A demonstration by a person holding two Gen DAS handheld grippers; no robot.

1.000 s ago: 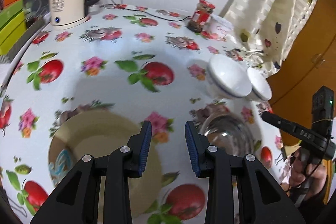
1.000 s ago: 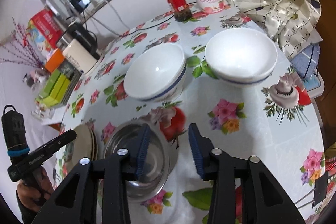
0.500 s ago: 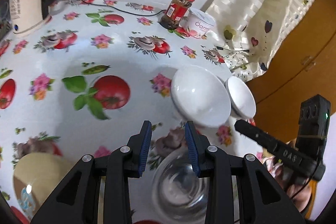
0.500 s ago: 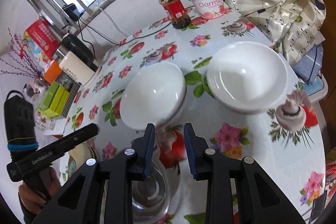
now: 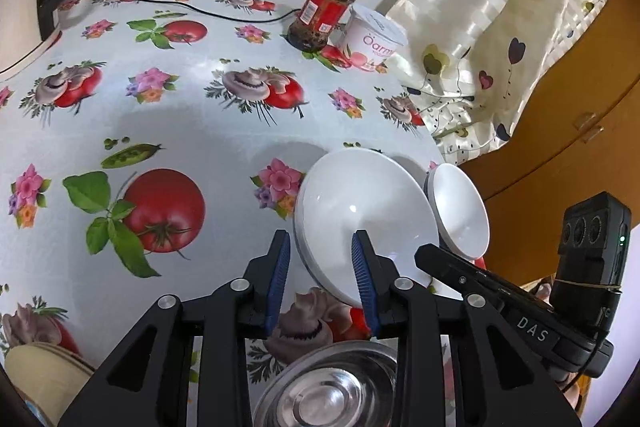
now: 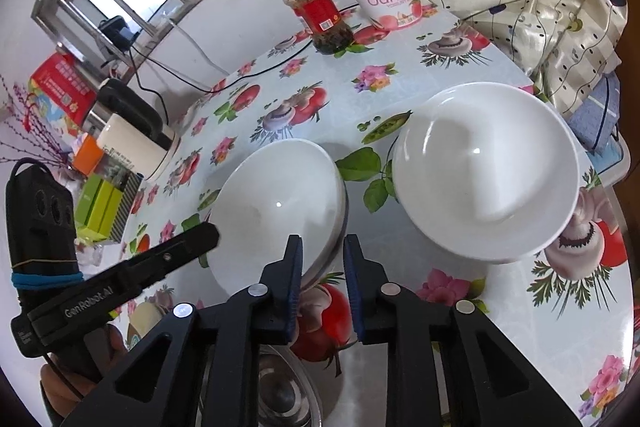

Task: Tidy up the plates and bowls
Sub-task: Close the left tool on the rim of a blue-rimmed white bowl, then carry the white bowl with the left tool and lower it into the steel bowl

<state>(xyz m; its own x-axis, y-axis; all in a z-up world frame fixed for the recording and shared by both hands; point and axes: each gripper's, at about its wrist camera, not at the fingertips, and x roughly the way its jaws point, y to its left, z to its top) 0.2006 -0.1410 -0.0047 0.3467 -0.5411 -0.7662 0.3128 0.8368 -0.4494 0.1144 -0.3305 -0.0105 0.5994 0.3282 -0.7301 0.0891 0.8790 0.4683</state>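
Sliding away from the yellow plates [image 5: 36,375], now only a sliver at the lower left of the left wrist view, the left gripper [image 5: 322,277] has arrived at the near white bowl [image 5: 360,223] at centre right; its jaws have just been closing a little and straddle the bowl's near rim, with nothing visibly clamped yet. Turning to the right wrist view, the steel bowl [image 6: 280,387] has dropped to the bottom edge and the right gripper [image 6: 322,281] sits at the same white bowl's [image 6: 276,203] rim at centre, jaws just narrowed to a slim gap around that edge, though I cannot tell if the pads bite. Judging by this, a white bowl is next for stacking, the second one [image 6: 486,171] waiting at right.
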